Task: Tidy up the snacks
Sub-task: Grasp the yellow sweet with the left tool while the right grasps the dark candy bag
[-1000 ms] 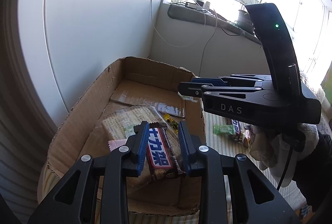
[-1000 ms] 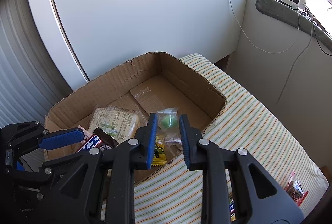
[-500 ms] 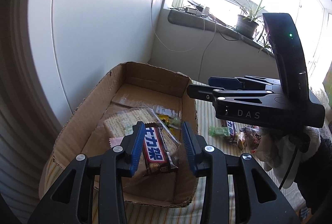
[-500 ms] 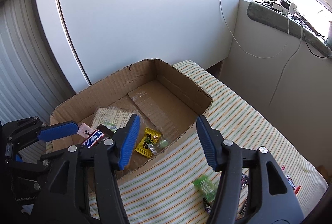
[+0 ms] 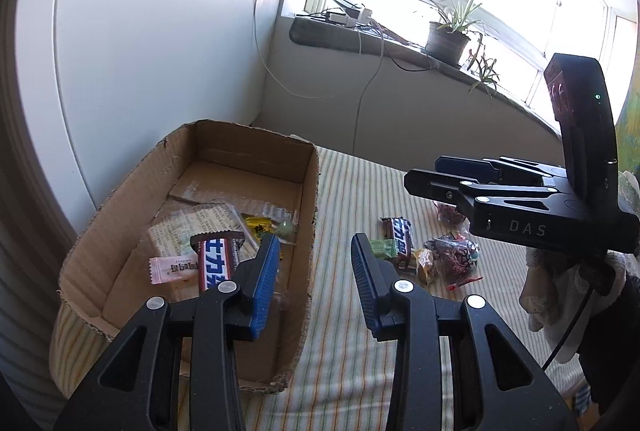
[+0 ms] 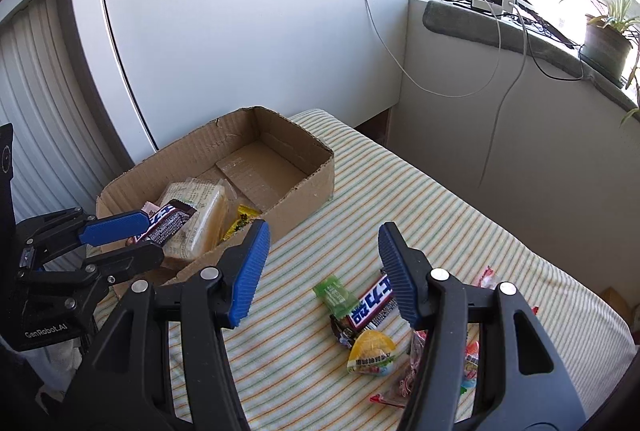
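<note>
An open cardboard box [image 5: 312,191] [image 6: 316,175] stands on a striped cloth. In it lie a chocolate bar [image 5: 214,261] [image 6: 166,223], a pale cracker pack [image 5: 180,227] [image 6: 196,211], a pink candy [image 5: 172,268] and a yellow packet [image 6: 240,219]. My left gripper [image 5: 314,267] is open and empty above the box's right wall. My right gripper [image 6: 324,263] is open and empty above loose snacks: a second chocolate bar [image 6: 370,305] [image 5: 402,239], a green candy [image 6: 338,293] and a yellow jelly cup [image 6: 372,353].
More wrapped sweets [image 5: 450,255] [image 6: 470,355] lie at the cloth's right. A white cabinet [image 6: 240,11] stands behind the box. A windowsill with a potted plant [image 5: 448,35] and hanging cables [image 6: 500,71] is at the back.
Both grippers opened and pulled back from the box. The left dropped the chocolate bar into the box; the right dropped its green candy packet there and moved over the loose snacks.
</note>
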